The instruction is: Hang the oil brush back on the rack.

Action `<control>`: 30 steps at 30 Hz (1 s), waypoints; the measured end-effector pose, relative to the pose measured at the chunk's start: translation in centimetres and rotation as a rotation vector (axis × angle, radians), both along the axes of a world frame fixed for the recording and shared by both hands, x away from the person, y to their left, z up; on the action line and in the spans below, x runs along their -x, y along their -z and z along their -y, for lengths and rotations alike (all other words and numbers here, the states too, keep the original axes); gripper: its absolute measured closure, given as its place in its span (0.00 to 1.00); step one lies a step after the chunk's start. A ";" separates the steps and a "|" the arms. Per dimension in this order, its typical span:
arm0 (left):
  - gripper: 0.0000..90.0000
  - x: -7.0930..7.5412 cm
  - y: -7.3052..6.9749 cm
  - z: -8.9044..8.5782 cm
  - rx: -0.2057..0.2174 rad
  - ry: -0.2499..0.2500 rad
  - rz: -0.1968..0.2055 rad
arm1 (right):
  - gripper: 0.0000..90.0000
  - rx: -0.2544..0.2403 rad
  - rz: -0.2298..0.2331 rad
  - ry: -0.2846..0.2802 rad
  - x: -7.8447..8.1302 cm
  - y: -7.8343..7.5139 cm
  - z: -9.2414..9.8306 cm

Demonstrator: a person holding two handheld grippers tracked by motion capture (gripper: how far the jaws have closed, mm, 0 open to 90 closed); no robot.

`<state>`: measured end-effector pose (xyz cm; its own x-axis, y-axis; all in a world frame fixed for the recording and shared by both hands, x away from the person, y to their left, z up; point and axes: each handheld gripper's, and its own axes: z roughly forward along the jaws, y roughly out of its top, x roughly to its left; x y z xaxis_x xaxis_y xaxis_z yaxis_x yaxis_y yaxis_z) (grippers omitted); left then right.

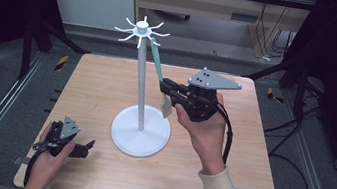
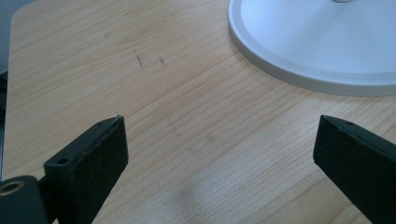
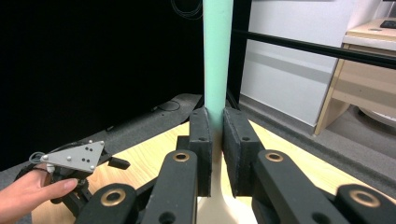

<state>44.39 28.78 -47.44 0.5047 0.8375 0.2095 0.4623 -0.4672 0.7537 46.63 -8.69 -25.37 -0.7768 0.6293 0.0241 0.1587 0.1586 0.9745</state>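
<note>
Gripping the green-handled spatula (image 1: 159, 68) in the right gripper (image 1: 164, 87), near rack (image 1: 143, 70).

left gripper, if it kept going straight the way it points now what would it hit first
Probably the white stand's round base: the open left gripper points across bare table toward its rim, though the base sits slightly to one side, so it might only graze it.

The stand (image 1: 140, 129) sits about mid bench (image 1: 108, 75), base flat on it. A spatula (image 1: 158, 65) hangs from a hook at the stand's top, slanting down to the pole's right, and the right tool (image 1: 167, 87) is clamped on it there. The left tool (image 1: 90, 146) rests on the bench's near-left part, just left of the base.
</note>
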 end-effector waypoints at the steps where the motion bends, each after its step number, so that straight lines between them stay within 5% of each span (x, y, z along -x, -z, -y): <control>1: 0.03 0.0 0.0 0.0 0.000 0.000 0.000 | 0.92 0.000 0.000 0.000 0.0 0.0 0.0; 30: 0.03 0.0 0.0 0.0 0.001 0.006 0.000 | 0.92 0.006 0.001 0.014 0.0 0.6 -0.7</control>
